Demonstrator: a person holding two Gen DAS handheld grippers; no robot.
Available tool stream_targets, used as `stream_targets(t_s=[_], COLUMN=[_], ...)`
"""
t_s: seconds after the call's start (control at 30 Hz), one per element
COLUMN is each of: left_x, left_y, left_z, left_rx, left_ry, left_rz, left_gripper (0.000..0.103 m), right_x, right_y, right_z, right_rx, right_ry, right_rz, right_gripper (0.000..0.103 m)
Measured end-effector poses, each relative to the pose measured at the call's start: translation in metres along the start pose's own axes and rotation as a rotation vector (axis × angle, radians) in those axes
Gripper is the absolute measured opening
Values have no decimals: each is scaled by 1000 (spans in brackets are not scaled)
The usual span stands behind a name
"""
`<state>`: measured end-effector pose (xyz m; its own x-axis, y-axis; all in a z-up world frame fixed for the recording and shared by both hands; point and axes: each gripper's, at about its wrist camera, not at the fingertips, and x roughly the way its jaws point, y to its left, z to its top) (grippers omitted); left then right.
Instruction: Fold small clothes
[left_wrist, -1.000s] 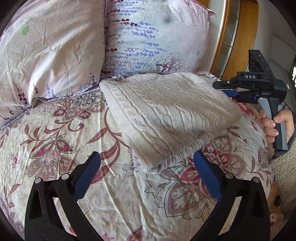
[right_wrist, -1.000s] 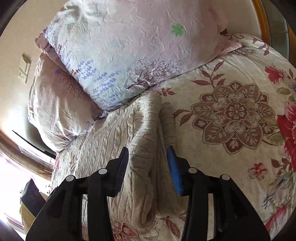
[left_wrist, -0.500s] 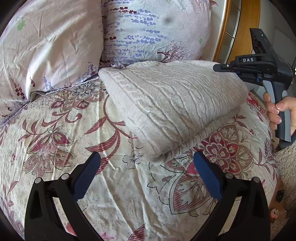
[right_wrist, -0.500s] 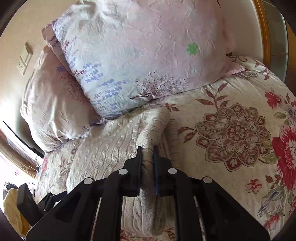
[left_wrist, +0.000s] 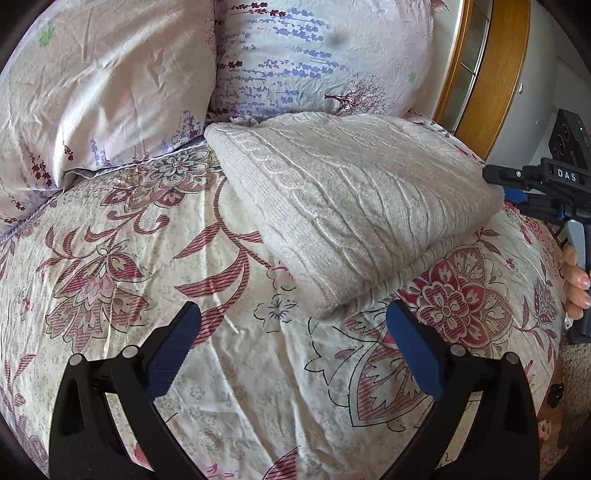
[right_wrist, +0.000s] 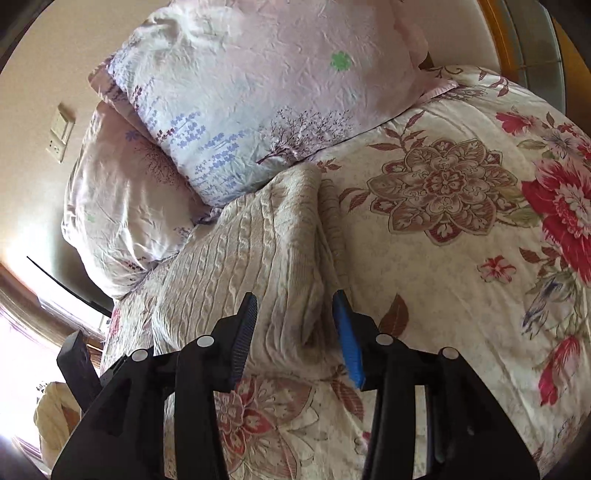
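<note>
Released from the pinch of half a second ago, right gripper (right_wrist: 295, 325) opening astride the folded sweater's (left_wrist: 354, 206) edge, pads clear; left gripper (left_wrist: 291, 339) spread wide, empty, near its corner; sweater on bed (left_wrist: 147, 258), seemingly fully folded

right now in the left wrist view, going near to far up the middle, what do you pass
left gripper with its fingers wide open, then bare floral bedspread, then the folded knit sweater, then the lavender-print pillow behind it
</note>
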<state>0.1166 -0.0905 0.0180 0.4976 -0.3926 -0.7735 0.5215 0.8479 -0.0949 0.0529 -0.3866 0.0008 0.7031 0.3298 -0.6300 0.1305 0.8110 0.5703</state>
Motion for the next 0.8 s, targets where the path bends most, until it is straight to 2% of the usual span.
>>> stream_targets(t_s=[0.03, 0.07, 0.13, 0.3, 0.5, 0.8], left_x=[1, 1, 2, 4, 8, -4], left_y=[1, 2, 3, 4, 4, 25], left_z=[0, 1, 1, 0, 3, 6], left_rx=[-2, -4, -10, -15, -13, -119], left_ry=[3, 3, 4, 14, 8, -54], left_rz=[3, 5, 10, 36, 75, 158], left_gripper=[100, 100, 100, 100, 100, 100], right_x=[3, 4, 2, -23, -20, -12], right_y=[3, 7, 14, 10, 4, -2], right_z=[-4, -5, -5, 10, 10, -1], right_rx=[-17, -43, -85, -44, -17, 2], right_ry=[2, -2, -48, -157, -151, -125], right_rz=[-5, -19, -75, -69, -76, -101], right_gripper=[35, 18, 13, 11, 11, 11])
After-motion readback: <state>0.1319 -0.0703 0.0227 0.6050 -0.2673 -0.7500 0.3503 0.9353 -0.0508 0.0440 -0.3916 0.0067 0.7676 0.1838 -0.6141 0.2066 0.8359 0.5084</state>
